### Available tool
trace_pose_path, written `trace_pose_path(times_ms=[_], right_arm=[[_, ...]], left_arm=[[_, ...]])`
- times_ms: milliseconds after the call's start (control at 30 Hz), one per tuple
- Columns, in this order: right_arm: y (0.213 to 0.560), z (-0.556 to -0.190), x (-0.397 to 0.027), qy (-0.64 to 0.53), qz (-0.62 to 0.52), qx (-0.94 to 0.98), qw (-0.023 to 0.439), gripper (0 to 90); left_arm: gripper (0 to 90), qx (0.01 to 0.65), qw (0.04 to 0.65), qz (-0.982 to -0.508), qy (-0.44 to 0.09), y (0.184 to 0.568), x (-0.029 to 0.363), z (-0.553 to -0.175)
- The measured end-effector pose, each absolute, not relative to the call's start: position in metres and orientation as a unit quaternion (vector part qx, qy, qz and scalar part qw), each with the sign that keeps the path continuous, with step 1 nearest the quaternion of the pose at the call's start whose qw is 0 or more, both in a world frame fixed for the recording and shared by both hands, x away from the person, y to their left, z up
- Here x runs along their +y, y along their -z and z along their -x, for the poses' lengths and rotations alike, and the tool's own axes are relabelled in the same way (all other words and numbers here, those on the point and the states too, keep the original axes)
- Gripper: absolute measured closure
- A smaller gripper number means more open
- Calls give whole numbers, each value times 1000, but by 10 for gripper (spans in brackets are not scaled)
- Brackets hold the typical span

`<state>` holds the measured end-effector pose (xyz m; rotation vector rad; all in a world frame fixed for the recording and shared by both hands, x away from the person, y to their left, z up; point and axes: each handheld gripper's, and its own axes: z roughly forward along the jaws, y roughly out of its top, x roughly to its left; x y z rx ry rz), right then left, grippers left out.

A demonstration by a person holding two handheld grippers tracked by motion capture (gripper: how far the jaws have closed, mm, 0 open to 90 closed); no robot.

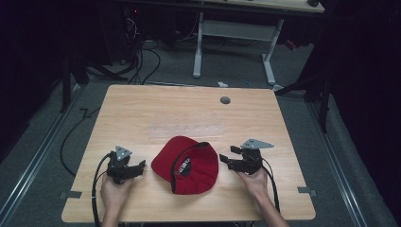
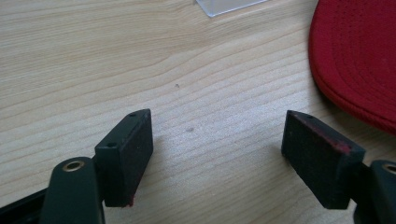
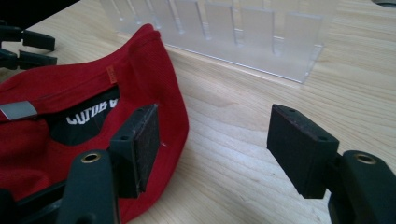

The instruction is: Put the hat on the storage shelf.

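Observation:
A red cap [image 1: 187, 165] lies near the front middle of the wooden table [image 1: 142, 109], its black inner lining and white-lettered label facing up. My left gripper [image 1: 140, 167] rests just left of the cap and is open. In the left gripper view its jaws [image 2: 217, 135] span bare wood, with the cap's edge [image 2: 355, 60] off to the upper right. My right gripper [image 1: 227, 157] sits just right of the cap, also open. In the right gripper view its jaws [image 3: 215, 126] stand wide apart, the left pad over the cap's rim [image 3: 154, 70], and nothing is held.
A clear plastic slotted rack [image 3: 233, 32] lies flat on the table just behind the cap, faint in the high view [image 1: 187, 128]. A round grey grommet [image 1: 225, 100] sits near the far edge. Beyond the table are another desk's legs [image 1: 198, 47] and floor cables.

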<state>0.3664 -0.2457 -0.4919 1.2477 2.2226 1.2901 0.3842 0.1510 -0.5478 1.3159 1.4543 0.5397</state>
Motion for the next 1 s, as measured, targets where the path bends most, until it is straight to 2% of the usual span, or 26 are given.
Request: trace_pose_path(times_ms=[1000], right_arm=[[494,-397,-194,-429,-389,809,103,334]], left_arm=[[250,608,526,-550,-225,548,151,-384]])
